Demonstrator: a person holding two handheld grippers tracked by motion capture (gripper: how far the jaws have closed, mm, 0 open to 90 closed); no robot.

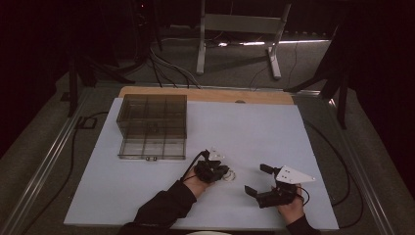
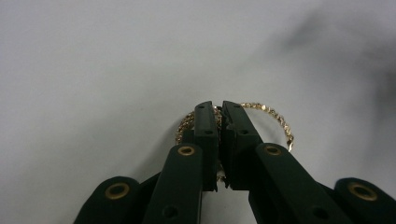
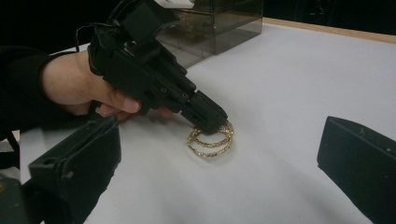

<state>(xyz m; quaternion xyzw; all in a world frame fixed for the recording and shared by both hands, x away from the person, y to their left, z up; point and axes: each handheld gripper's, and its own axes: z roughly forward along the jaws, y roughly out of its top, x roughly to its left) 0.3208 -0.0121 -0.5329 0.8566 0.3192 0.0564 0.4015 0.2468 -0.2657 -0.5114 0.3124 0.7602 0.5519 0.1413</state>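
Note:
A gold chain bracelet [image 3: 209, 145], lying in two loops, rests on the white table sheet [image 1: 274, 132]. My left gripper [image 2: 219, 106] points down at it and is shut on the chain at the loops' near side; links curve out on both sides of the jaws [image 2: 268, 111]. From the right gripper view, its tip [image 3: 211, 120] presses the bracelet's rim against the sheet. In the high view the bracelet [image 1: 230, 175] lies just right of the left gripper [image 1: 224, 170]. My right gripper [image 1: 258, 180] stands open to the right, with nothing between its fingers [image 3: 74, 168].
A smoky transparent compartment box [image 1: 152, 126] stands at the back left of the sheet, also behind the left hand [image 3: 219, 21]. A wooden board edge [image 1: 205, 94] runs along the far side. Cables and a metal stand [image 1: 240, 34] are on the floor beyond.

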